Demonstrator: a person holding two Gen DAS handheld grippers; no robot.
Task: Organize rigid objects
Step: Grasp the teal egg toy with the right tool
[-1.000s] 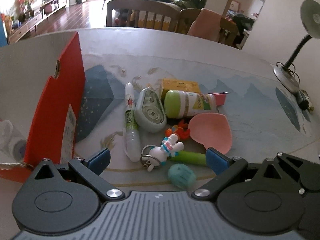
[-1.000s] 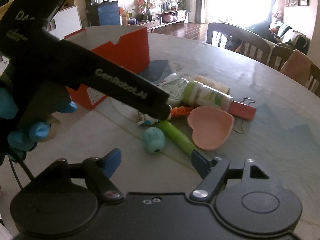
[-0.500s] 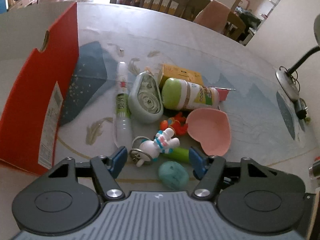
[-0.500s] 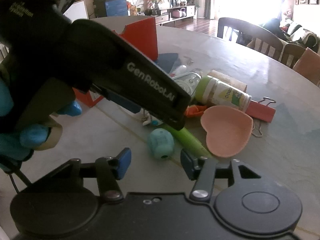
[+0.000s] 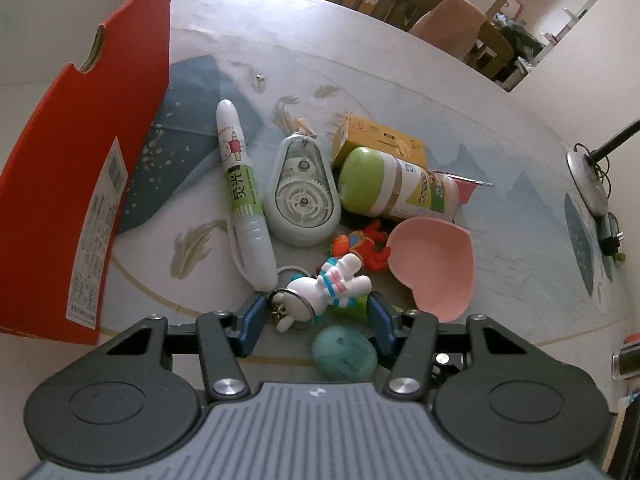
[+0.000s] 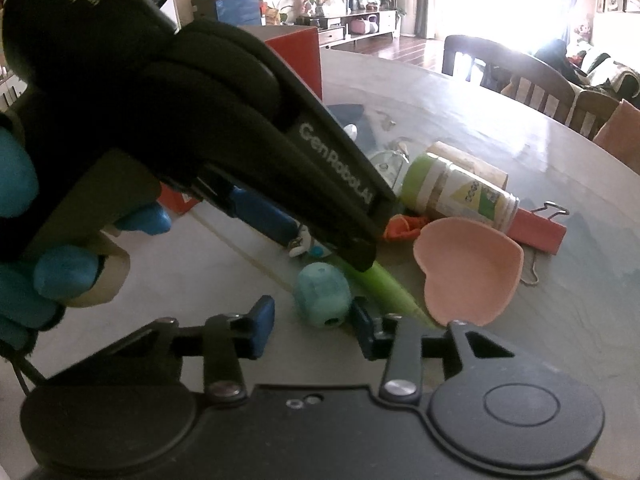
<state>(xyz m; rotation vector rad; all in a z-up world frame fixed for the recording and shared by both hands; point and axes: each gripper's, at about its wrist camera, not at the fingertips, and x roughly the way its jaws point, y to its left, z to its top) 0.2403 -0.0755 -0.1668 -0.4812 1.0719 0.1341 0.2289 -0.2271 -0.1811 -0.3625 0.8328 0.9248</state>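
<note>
A pile of small objects lies on the round table beside a red cardboard box (image 5: pixel 76 184). My left gripper (image 5: pixel 316 316) is open, its jaws on either side of a white rabbit keychain (image 5: pixel 324 288), which lies over a green pen (image 6: pixel 384 284). A teal eraser (image 5: pixel 344 354) lies just below it. My right gripper (image 6: pixel 314 320) is open with the teal eraser (image 6: pixel 320 300) between its jaws; contact is unclear. The left gripper's body (image 6: pixel 240 152) fills the upper left of the right wrist view.
A glue pen (image 5: pixel 244 196), a correction tape (image 5: pixel 302 196), a green-capped jar (image 5: pixel 396 188), a yellow box (image 5: pixel 380 142), a red toy (image 5: pixel 368 244), a pink heart dish (image 5: pixel 436 268) and a red binder clip (image 6: pixel 540 228) lie close together. A desk lamp base (image 5: pixel 588 176) stands at right.
My left gripper has moved forward and down over the pile and its jaws have narrowed around the rabbit keychain. My right gripper has moved in toward the teal eraser and narrowed.
</note>
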